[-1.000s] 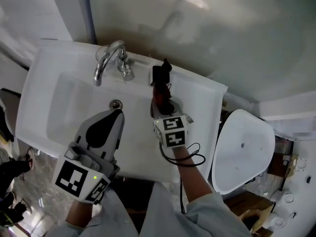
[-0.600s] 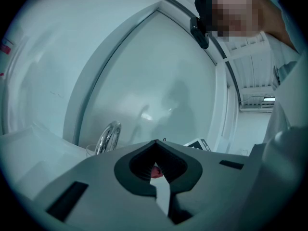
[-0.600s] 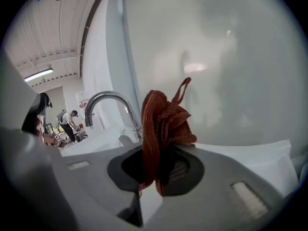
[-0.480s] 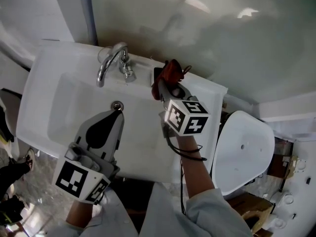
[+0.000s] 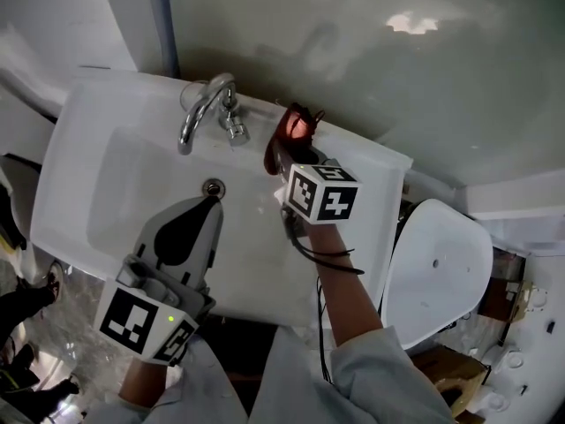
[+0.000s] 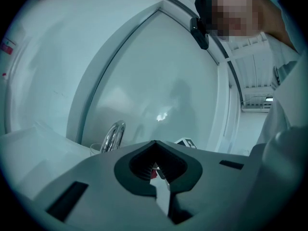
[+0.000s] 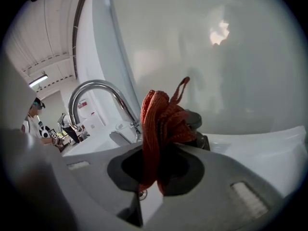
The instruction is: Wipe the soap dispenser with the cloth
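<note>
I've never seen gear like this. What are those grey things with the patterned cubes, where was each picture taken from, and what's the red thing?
There is no robot here. A person holds a hand-held gripper in each hand, and the cubes are part of them. One picture comes from a camera on the person's head, looking down at a white sink with a chrome faucet. The other two come from cameras riding on the grippers. The right gripper has its fingers shut on a red cloth, right at the dark soap dispenser on the sink's back ledge. The left gripper hovers over the basin, fingers shut and empty.
</note>
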`<state>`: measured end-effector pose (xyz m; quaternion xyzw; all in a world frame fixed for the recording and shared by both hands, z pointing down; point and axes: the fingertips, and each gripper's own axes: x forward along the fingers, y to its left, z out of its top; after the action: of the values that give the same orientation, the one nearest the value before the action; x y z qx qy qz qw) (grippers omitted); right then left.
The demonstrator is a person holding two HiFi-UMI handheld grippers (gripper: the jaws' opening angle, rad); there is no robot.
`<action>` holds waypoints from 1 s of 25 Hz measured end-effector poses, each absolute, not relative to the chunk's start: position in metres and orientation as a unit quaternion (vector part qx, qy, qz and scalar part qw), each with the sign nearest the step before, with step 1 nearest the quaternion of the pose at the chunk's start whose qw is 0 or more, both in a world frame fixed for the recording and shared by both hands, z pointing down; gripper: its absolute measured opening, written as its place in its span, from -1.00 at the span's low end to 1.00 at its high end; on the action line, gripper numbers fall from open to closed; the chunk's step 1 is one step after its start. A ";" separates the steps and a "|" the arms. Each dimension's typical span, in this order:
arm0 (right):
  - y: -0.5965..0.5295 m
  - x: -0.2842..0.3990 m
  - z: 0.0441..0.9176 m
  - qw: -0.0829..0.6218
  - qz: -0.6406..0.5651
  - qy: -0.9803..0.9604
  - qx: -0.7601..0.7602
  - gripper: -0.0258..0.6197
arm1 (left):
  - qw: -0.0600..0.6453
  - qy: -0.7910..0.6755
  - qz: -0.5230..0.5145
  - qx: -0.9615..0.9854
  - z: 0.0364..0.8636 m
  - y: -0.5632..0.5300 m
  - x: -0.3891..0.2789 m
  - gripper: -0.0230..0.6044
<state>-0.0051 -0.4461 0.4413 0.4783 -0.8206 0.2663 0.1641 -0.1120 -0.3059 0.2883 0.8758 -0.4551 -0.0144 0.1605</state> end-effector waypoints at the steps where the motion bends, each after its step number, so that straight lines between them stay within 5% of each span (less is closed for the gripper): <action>1: -0.446 -0.007 0.447 0.171 0.268 -0.820 0.476 -0.75 | 0.161 -0.456 -0.014 0.875 0.289 -0.306 -0.113 -0.94; 12: -0.424 -0.002 0.508 0.244 0.291 -0.804 0.459 -0.75 | 0.165 -0.460 -0.011 0.872 0.295 -0.306 -0.118 -0.94; 25: -0.407 0.061 0.525 0.238 0.310 -0.762 0.517 -0.75 | 0.168 -0.449 -0.010 0.877 0.297 -0.302 -0.108 -0.94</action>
<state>0.0614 -0.4073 0.5252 0.5170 -0.7617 0.3097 0.2379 -0.1082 -0.3022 0.2969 0.8774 -0.4492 -0.0099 0.1682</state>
